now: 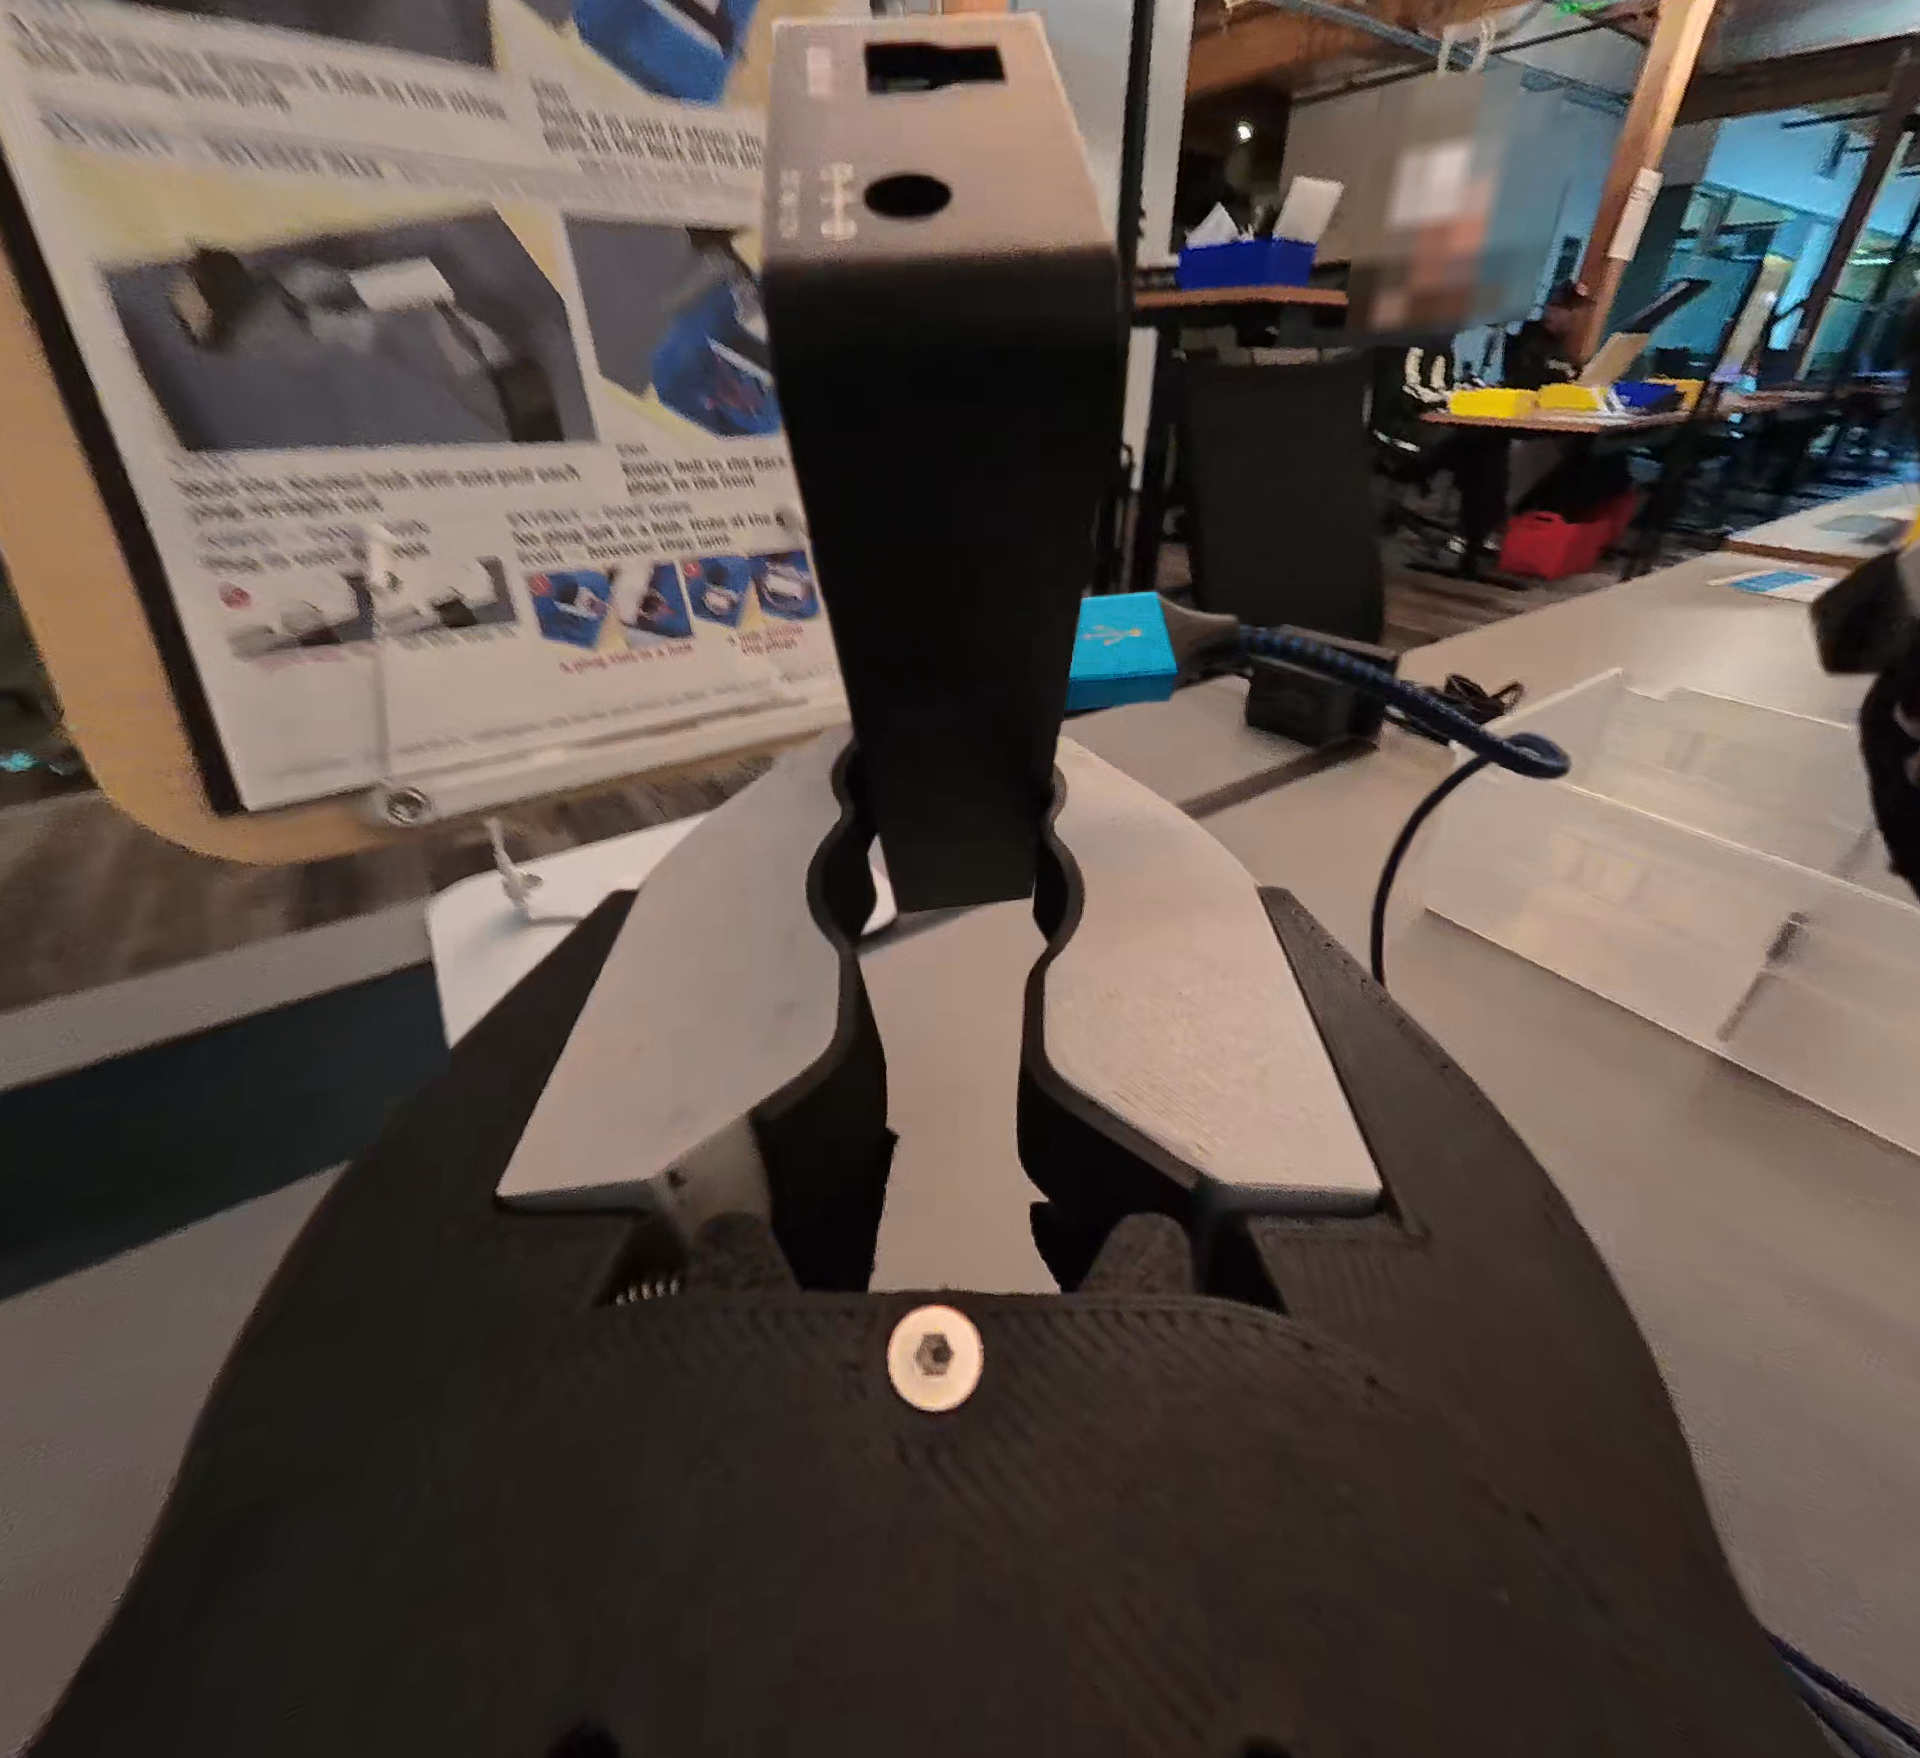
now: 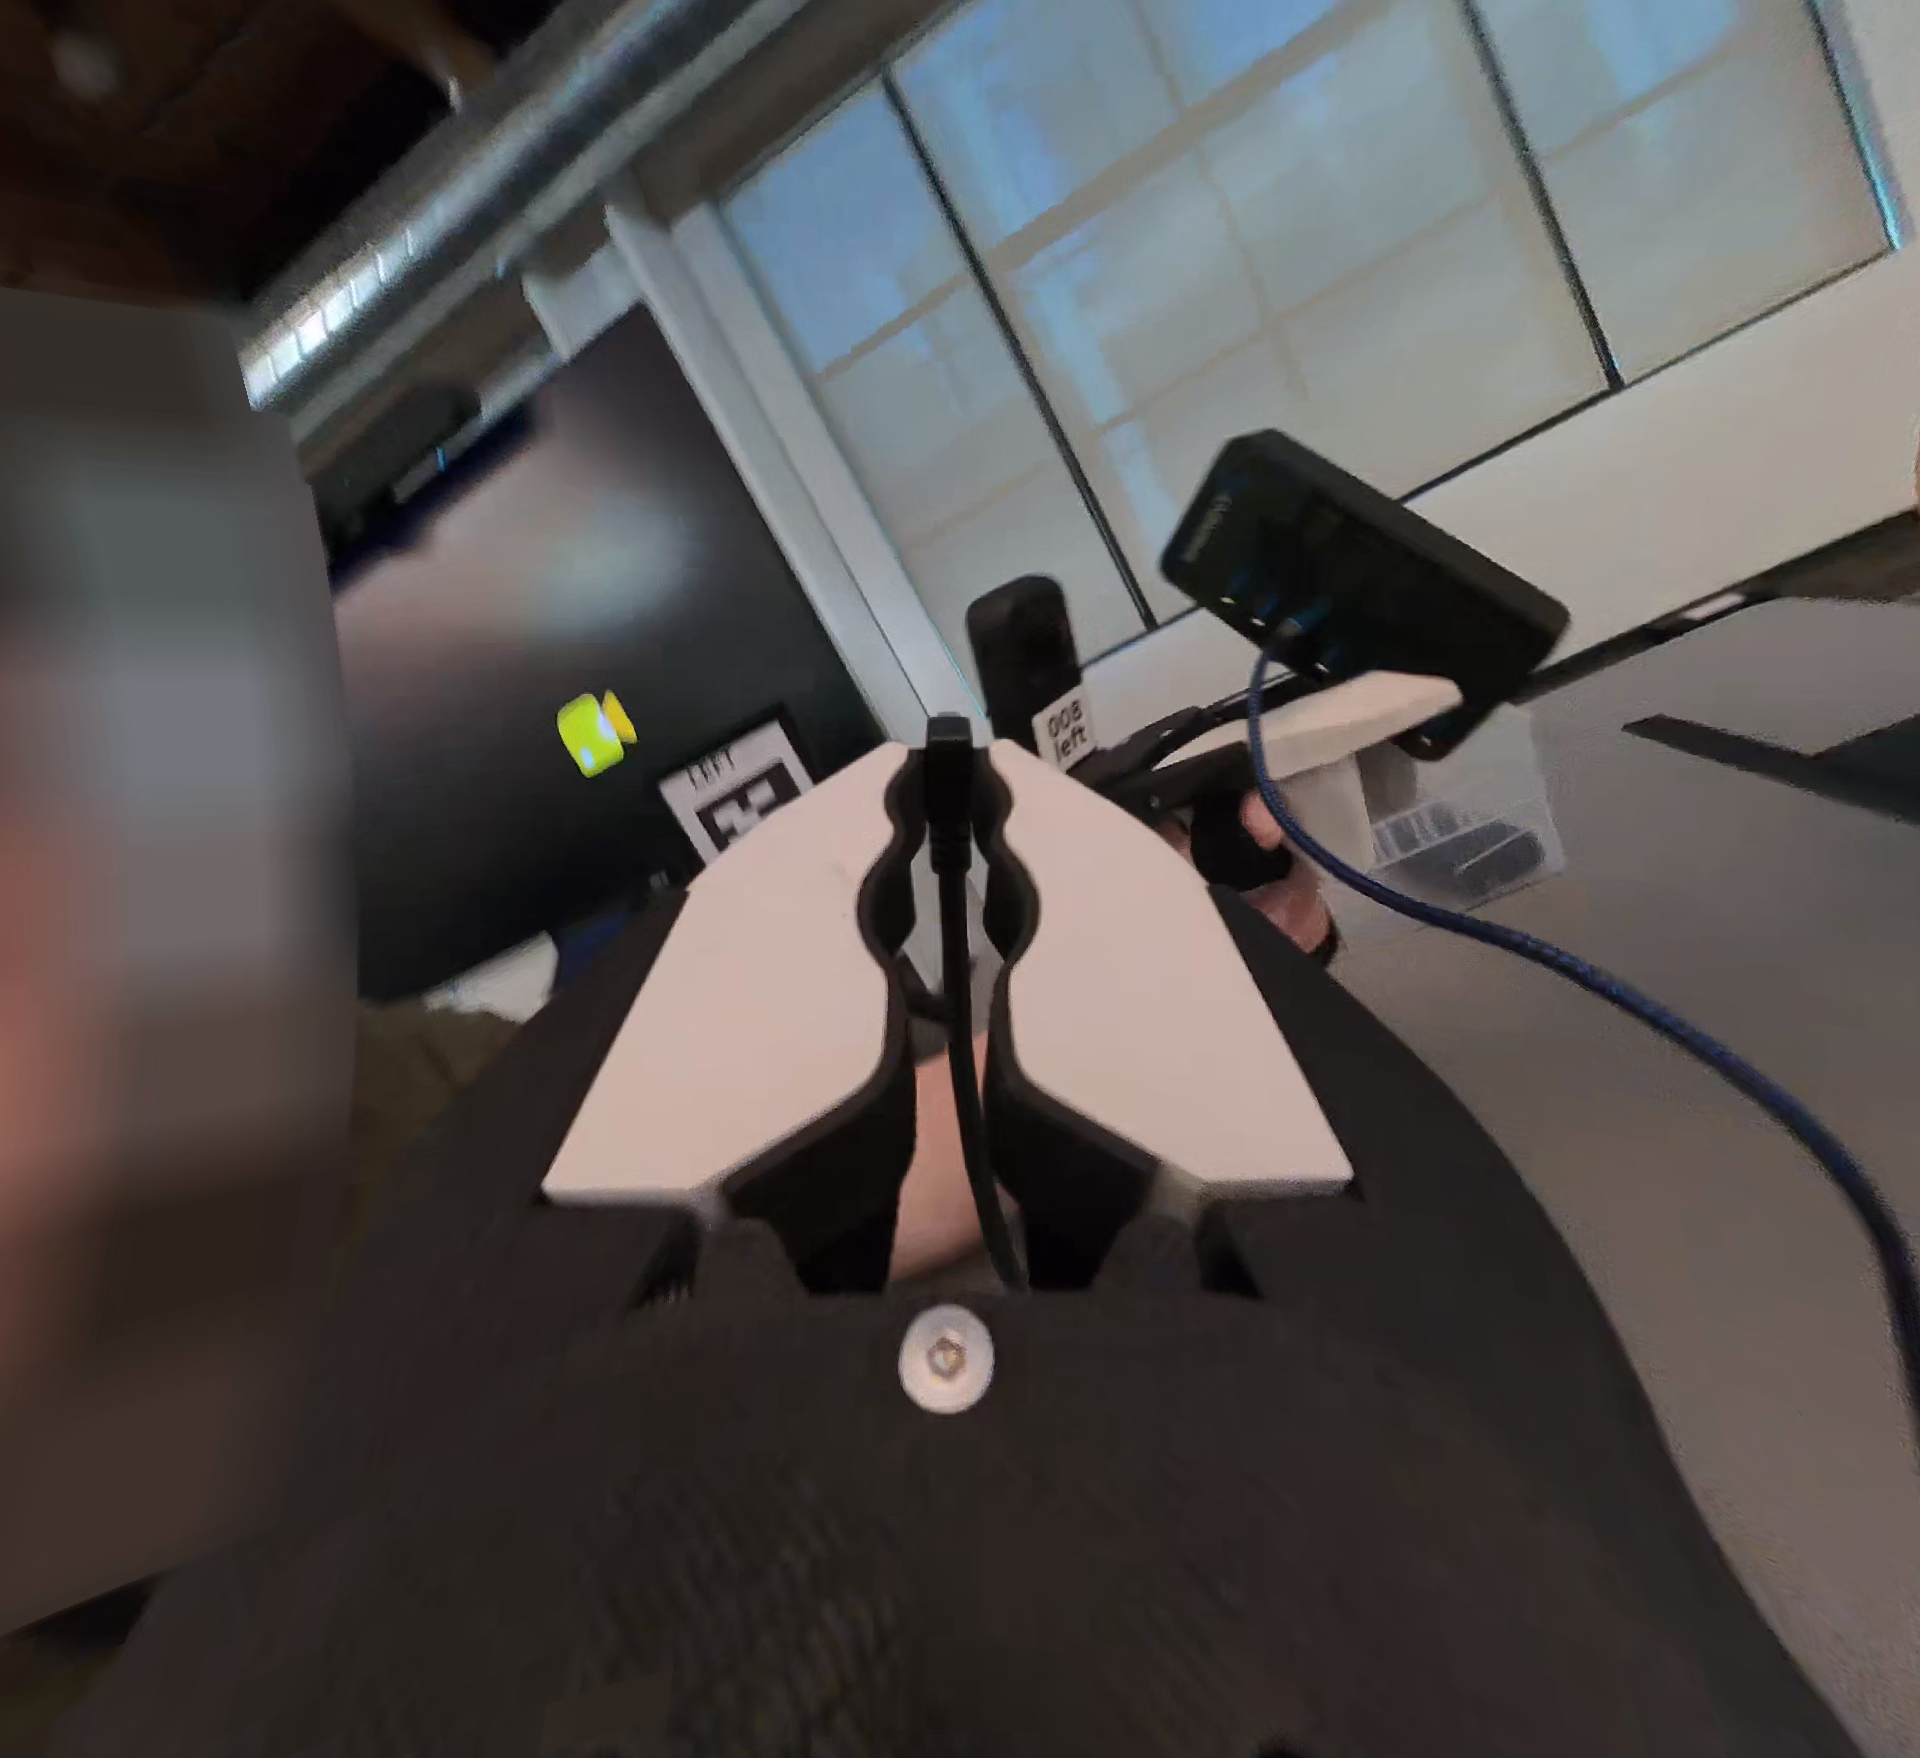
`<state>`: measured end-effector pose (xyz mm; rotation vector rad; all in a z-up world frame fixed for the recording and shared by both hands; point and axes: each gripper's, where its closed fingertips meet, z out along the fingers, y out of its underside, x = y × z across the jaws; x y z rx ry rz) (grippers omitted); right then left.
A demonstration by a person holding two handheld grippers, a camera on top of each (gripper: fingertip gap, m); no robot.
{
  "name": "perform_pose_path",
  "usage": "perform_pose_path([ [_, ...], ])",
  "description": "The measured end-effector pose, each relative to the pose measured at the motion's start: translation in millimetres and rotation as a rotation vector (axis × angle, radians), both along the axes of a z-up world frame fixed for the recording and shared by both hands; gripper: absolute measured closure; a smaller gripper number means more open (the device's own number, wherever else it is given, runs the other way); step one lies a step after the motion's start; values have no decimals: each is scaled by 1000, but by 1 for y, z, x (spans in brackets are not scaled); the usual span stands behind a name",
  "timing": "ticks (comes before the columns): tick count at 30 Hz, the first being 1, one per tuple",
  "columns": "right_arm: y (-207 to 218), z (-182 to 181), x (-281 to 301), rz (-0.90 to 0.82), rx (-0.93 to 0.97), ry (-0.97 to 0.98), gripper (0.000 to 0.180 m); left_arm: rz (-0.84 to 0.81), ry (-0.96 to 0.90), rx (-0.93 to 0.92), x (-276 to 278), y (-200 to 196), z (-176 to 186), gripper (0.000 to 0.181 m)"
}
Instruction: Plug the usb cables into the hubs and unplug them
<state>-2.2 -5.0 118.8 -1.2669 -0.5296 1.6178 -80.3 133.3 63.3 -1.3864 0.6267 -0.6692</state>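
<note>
The left gripper (image 1: pixel 940 835) has its fingers pinching the lower end of a tall black rectangular USB hub (image 1: pixel 935 420), held upright above the grey counter (image 1: pixel 1558 1241). A blue braided cable (image 1: pixel 1392 835) trails from the hub's right side. The right gripper (image 2: pixel 948 809) clamps a small black cable plug (image 2: pixel 948 799) — raised in the air, tip forward, well apart from the hub (image 2: pixel 1361 565).

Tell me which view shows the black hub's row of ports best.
The right wrist view: the black hub is seen side-on, its ports lit blue with a blue braided cable plugged in. The left wrist view shows only the hub's end face and back, clamped upright in the left tongs; no port row there.
</note>
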Motion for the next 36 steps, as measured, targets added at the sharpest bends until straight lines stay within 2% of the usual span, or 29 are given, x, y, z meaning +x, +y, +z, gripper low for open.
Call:
perform_pose_path([
  [4, 17, -9, -15, -83, -145, 75, 172, 75, -15, 92, -7, -4, 14, 155],
  [9, 14, 12, -35, -129, -160, 160, 172, 116, -37, 179, -11, -12, 28, 155],
  [12, 8, 18, -55, -135, -152, 143, 172, 127, -58, 208, -13, -17, 37, 155],
  [17, 0, 40, -54, -46, -217, 318, 172, 159, -20, 293, -14, -26, 49, 155],
  [21, -22, 70, -45, 113, -249, 511, 172, 146, -26, 312, -12, -35, 60, 155],
  [23, -24, 68, -52, 97, -236, 479, 172, 144, -29, 328, -11, -41, 66, 155],
  [30, 1, 49, -76, -190, -123, 226, 172, 195, -30, 405, -9, -57, 80, 155],
  [36, 5, 55, -80, -283, -104, 257, 172, 216, -41, 464, -8, -67, 87, 155],
])
